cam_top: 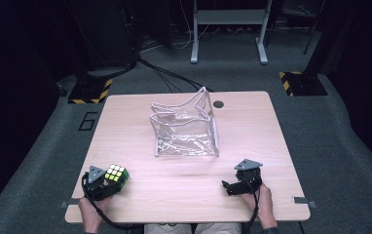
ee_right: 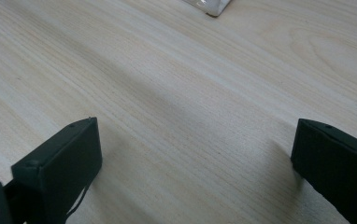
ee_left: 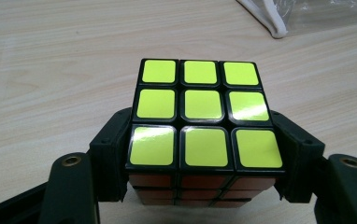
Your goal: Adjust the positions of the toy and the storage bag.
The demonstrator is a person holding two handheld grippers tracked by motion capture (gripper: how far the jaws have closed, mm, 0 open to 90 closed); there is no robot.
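While clamped by the left gripper (ee_left: pixel 204 186) on both sides, cube (ee_left: pixel 203 126) yellow-face-up between its jaws, clear bag (cam_top: pixel 186 129) well beyond; right gripper (ee_right: pixel 195 172) jaws wide over bare worktop (ee_right: pixel 176 93).

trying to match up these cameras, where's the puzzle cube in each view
High view: the puzzle cube sits near the table's lower left corner, in the left gripper.
Left gripper view: centre, yellow face up, between the jaws.
Right gripper view: not in it.
Shared landmark: the clear plastic bag, at the top of all views.
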